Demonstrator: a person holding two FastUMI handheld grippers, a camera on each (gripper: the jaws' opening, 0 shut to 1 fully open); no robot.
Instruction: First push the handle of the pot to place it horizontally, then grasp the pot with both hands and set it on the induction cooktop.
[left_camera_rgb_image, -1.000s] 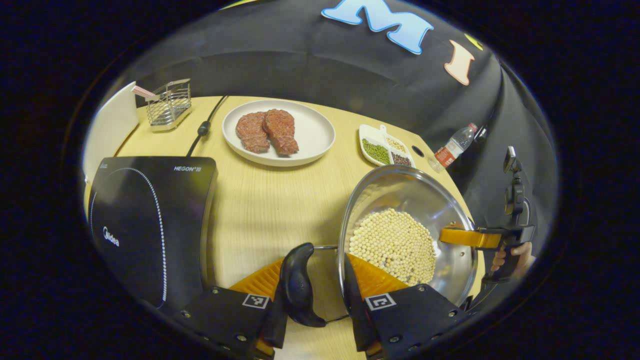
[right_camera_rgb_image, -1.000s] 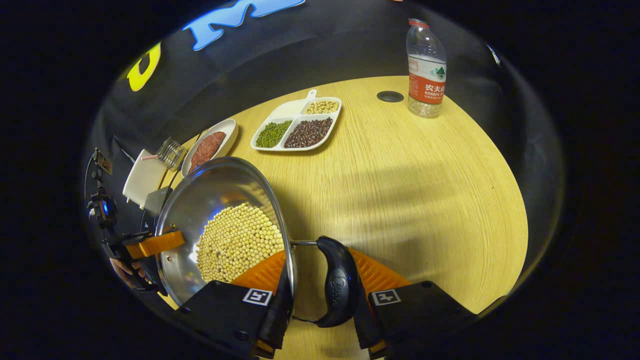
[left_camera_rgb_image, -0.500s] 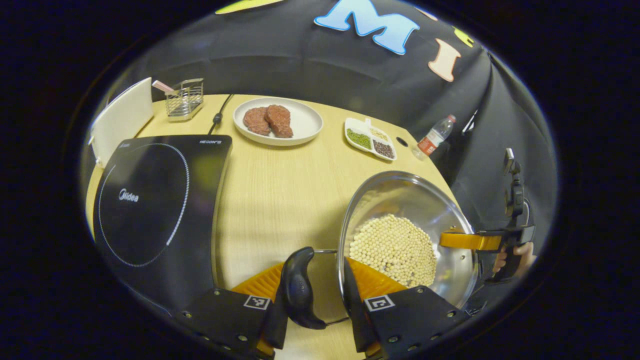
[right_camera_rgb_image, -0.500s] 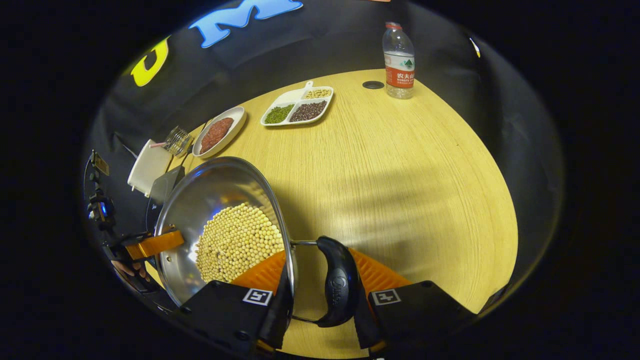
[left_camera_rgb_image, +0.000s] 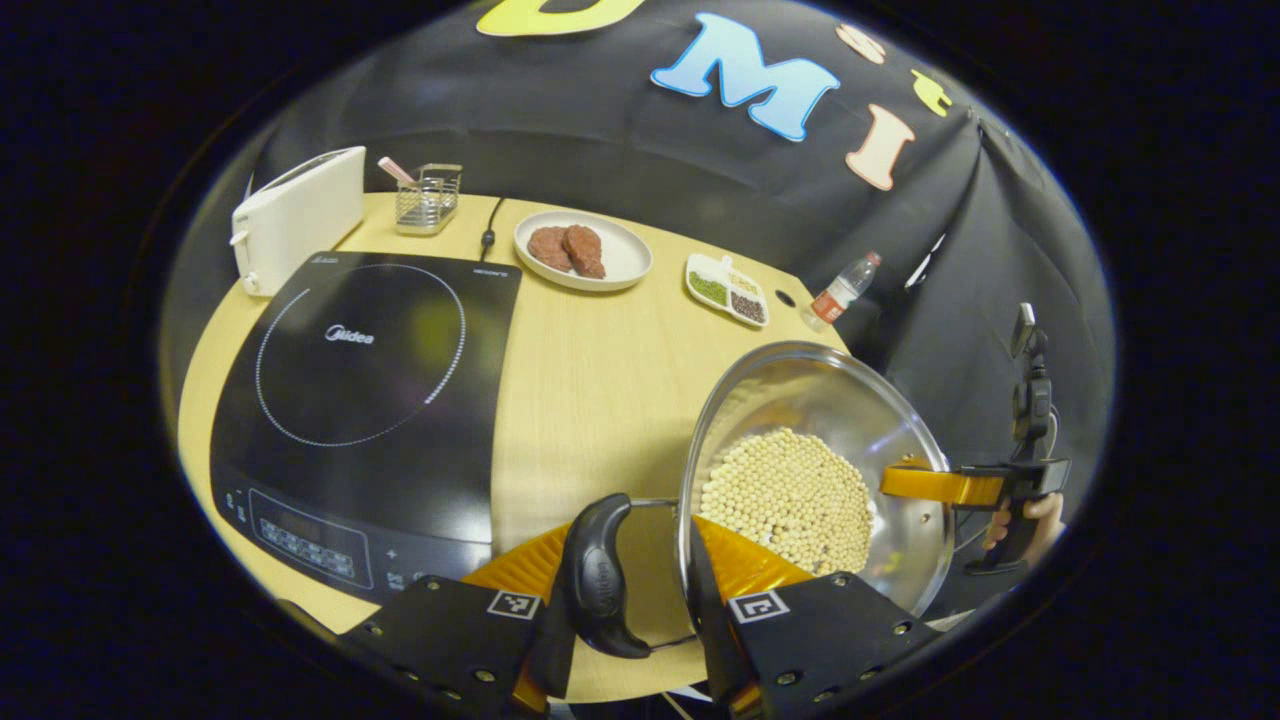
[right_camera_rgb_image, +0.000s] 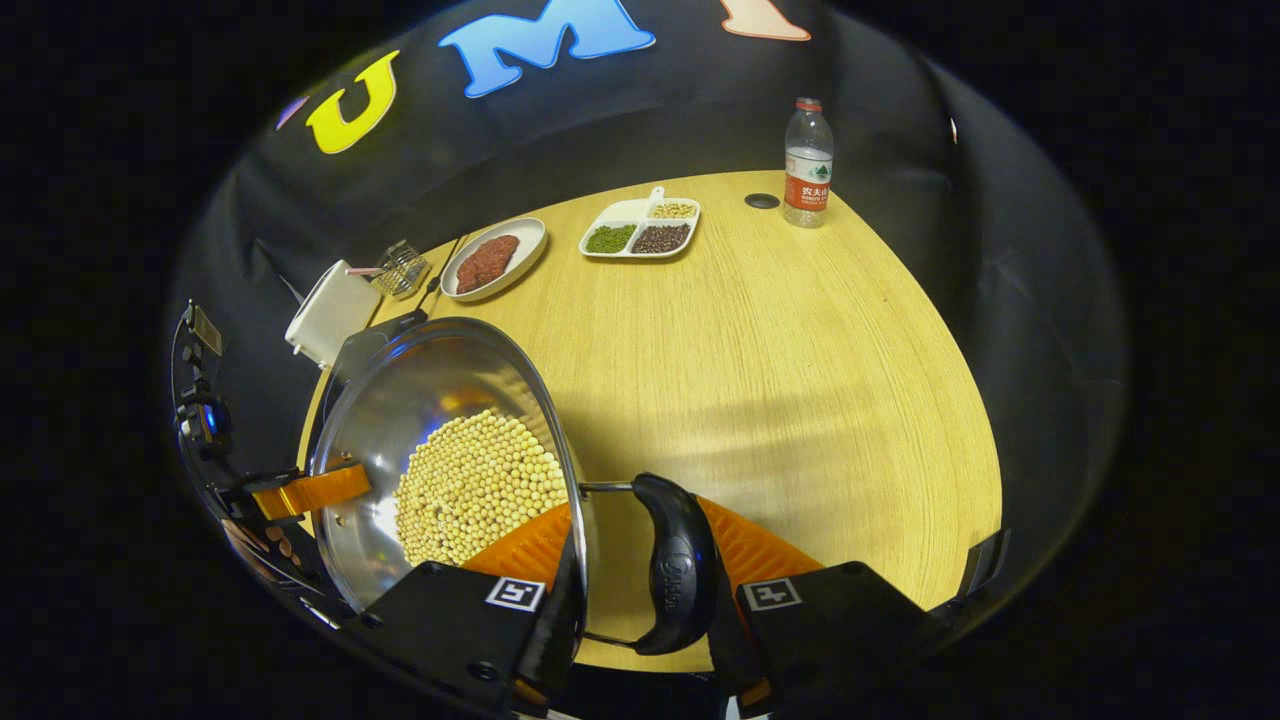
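Observation:
A steel pot (left_camera_rgb_image: 800, 400) holding yellow beans (left_camera_rgb_image: 785, 495) hangs above the wooden table (left_camera_rgb_image: 590, 380), tilted a little. My left gripper (left_camera_rgb_image: 630, 620) is shut on the pot's black side handle (left_camera_rgb_image: 598, 575) and rim. My right gripper (right_camera_rgb_image: 640, 620) is shut the same way on the opposite black handle (right_camera_rgb_image: 675, 565). Its orange finger (left_camera_rgb_image: 940, 485) shows at the pot's far rim, with a hand (left_camera_rgb_image: 1040, 510) behind it. The black induction cooktop (left_camera_rgb_image: 370, 370) lies flat to the left of the pot in the left gripper view, nothing on it.
A white toaster (left_camera_rgb_image: 298, 215) and a wire basket (left_camera_rgb_image: 428, 198) stand behind the cooktop. Farther along the back are a plate (left_camera_rgb_image: 620, 262) with meat, a divided tray (left_camera_rgb_image: 728, 290) of beans and a water bottle (right_camera_rgb_image: 806, 165). Bare tabletop (right_camera_rgb_image: 800, 380) spreads right of the pot.
Both grippers have risen with the pot held between them. The table has dropped away in both views, and the whole cooktop now shows in the left gripper view.

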